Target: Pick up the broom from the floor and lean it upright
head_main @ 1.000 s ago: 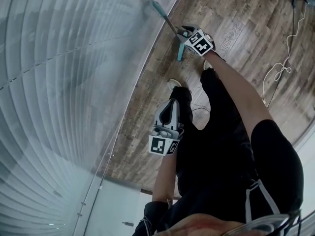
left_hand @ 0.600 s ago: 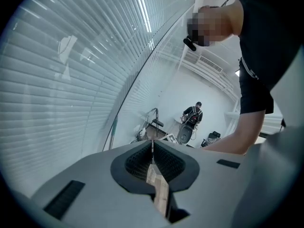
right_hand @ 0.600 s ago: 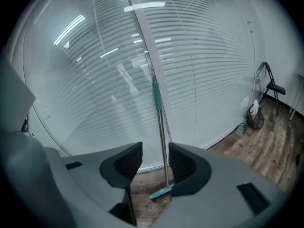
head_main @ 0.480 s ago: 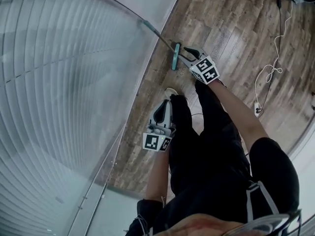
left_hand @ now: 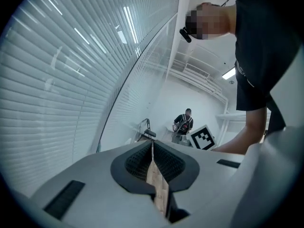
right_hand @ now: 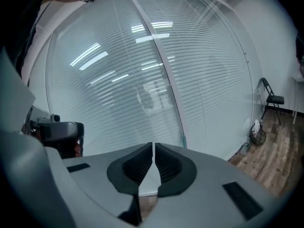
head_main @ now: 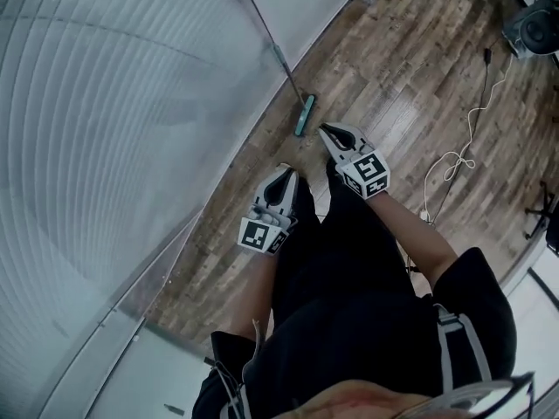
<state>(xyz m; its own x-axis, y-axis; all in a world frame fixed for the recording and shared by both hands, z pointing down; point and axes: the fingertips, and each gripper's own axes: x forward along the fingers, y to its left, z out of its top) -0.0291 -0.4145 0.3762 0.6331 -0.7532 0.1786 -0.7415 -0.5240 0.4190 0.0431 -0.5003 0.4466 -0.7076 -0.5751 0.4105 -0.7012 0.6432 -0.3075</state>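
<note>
The broom [head_main: 303,114] stands upright with its teal head on the wood floor and its thin handle [head_main: 262,29] leaning on the glass wall. My right gripper [head_main: 325,131] hangs just right of the head, apart from it. Its jaws are closing and look pressed together with nothing between them. My left gripper [head_main: 286,175] is shut and empty, nearer the person's legs. In the right gripper view the handle [right_hand: 166,75] rises against the blinds beyond the right gripper [right_hand: 153,146]. The left gripper [left_hand: 152,144] faces the glass wall.
A glass wall with blinds [head_main: 131,147] fills the left side. A white cable [head_main: 454,160] trails over the floor at right, with black equipment [head_main: 533,24] in the far corner. A folding chair [right_hand: 268,96] stands by the wall.
The right gripper was at the broom near its head; it has let go, pulled back and risen. The left gripper has risen too. The broom now leans on the glass by itself.
</note>
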